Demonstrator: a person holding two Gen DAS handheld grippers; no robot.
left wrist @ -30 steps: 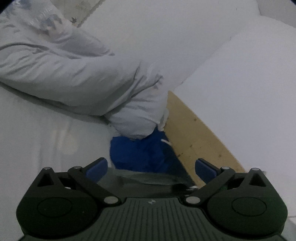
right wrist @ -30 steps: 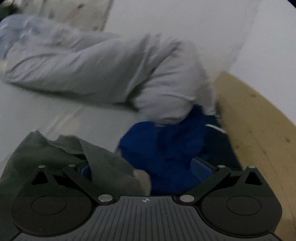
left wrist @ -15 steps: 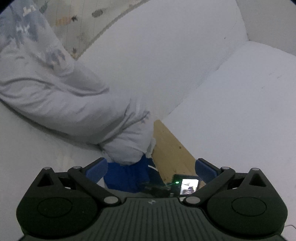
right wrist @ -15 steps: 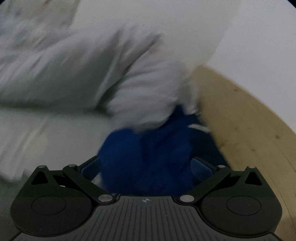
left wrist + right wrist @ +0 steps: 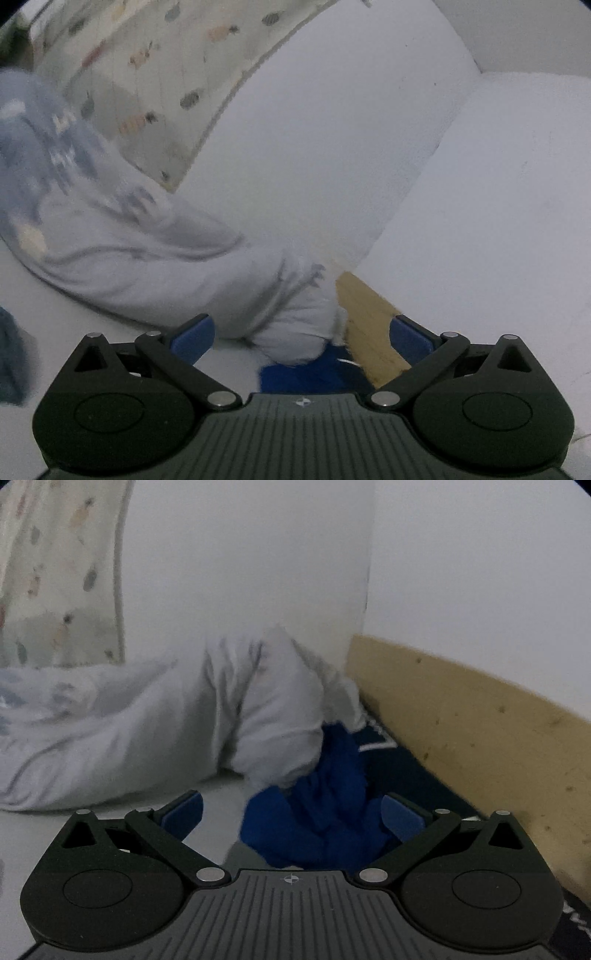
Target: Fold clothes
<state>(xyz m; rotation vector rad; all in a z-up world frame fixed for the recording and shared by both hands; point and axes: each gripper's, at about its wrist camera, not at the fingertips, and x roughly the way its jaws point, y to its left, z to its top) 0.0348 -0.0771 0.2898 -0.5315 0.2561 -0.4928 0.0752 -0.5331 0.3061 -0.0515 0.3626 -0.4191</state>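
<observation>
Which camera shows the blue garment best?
The right wrist view: the blue garment fills the middle, bunched between the open jaws under the grey bedding. The left wrist view shows only a sliver behind the gripper body.

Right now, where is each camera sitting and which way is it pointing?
Left wrist: on the left gripper, facing the pale grey bedding and white wall; open blue fingers show.
Right wrist: on the right gripper, low, facing the blue garment; open fingers show.
Shared: bedding, blue garment, wooden board.
</observation>
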